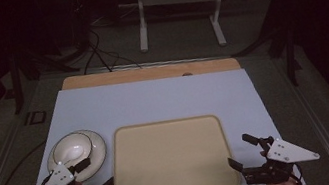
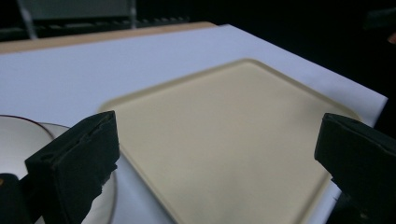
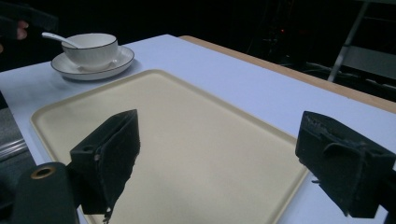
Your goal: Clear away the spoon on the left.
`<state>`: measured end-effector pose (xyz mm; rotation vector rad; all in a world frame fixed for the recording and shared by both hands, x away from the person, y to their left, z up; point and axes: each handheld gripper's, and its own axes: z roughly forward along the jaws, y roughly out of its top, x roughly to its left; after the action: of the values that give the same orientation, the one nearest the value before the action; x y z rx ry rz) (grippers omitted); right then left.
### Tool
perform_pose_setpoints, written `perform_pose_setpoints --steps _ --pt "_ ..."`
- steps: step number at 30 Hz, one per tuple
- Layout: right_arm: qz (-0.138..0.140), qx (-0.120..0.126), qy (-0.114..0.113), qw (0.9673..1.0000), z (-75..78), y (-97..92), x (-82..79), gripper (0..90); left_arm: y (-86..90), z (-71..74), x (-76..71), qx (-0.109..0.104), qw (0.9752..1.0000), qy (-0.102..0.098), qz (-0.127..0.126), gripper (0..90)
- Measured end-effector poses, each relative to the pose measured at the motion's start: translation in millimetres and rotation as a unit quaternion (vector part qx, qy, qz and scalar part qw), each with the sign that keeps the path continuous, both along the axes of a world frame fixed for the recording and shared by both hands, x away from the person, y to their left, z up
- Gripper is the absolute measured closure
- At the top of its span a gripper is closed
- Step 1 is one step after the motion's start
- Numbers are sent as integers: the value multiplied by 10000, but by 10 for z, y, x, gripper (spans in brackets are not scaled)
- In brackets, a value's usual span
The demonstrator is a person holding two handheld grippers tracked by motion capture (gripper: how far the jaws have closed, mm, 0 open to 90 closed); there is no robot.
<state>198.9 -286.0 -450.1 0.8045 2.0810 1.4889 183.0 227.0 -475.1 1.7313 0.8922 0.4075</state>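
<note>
At the near left of the white mat (image 1: pixel 153 99), beside the empty cream tray (image 1: pixel 171 160): sitting on its saucer (image 1: pixel 95 152), a white bowl (image 1: pixel 71 148) with a spoon (image 3: pixel 60 39). Hovering just short of it with the left gripper (image 1: pixel 96 175), jaws wide apart and holding nothing. Waiting likewise at the tray's right edge with the right gripper (image 1: pixel 244 152), open and empty. Probably best gripping the saucer rim squarely, lifting level, keeping bowl and spoon from sliding.
</note>
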Motion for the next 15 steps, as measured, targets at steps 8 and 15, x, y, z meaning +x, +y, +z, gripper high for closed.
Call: perform_pose_setpoints --steps 8,15 --pt "47 -94 -16 9999 -8 34 -21 138 3 9 -12 -71 9998 57 -174 5" --pt "58 -88 -1 9999 -13 44 -32 138 -68 18 2 89 9985 291 -464 6"
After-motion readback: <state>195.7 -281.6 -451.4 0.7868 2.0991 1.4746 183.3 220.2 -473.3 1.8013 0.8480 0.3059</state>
